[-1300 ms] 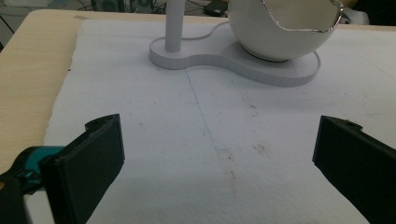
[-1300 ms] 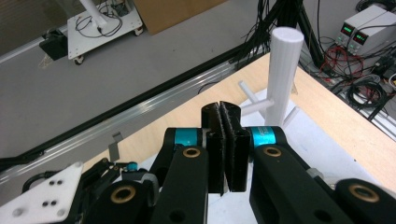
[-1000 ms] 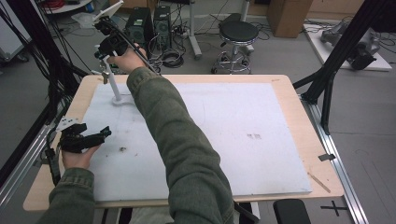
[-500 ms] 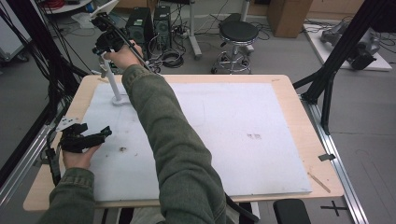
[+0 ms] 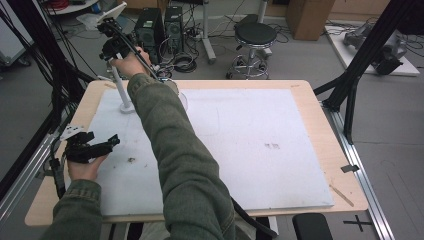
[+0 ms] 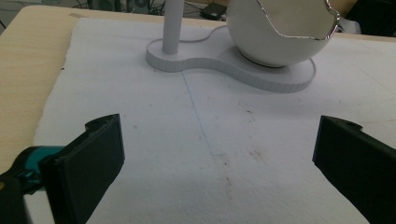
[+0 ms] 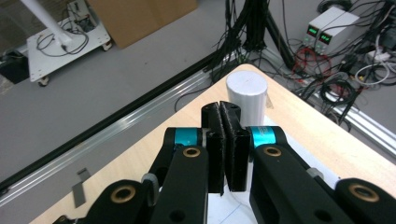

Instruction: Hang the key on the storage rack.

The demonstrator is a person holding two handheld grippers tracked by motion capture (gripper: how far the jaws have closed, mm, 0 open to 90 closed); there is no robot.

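The right hand-held gripper (image 5: pixel 114 44) is raised at the far left corner of the worktop (image 5: pixel 310 107), just above the top of a white post (image 5: pixel 118 85). In the right gripper view its jaws are pressed together with nothing between them, and the flat round top of the post (image 7: pixel 246 88) sits just beyond their tips. The post stands upright on a flat white base (image 5: pixel 127 106), which lies on the white mat (image 5: pixel 250 150) that covers most of the worktop. In the left gripper view the same base (image 6: pixel 224 65) widens into a second lobe that carries a white bowl (image 6: pixel 280 32) with a jagged, broken-looking rim. The person's right sleeve (image 5: pixel 175 150) stretches across the mat from the near edge to that corner. The left hand-held gripper (image 5: pixel 97 147) rests low at the near left of the mat, pointing toward the base; its jaws stand wide apart and hold nothing, with bare, lightly stained mat between them. A round stool (image 5: pixel 255 35) stands on the floor beyond the worktop.
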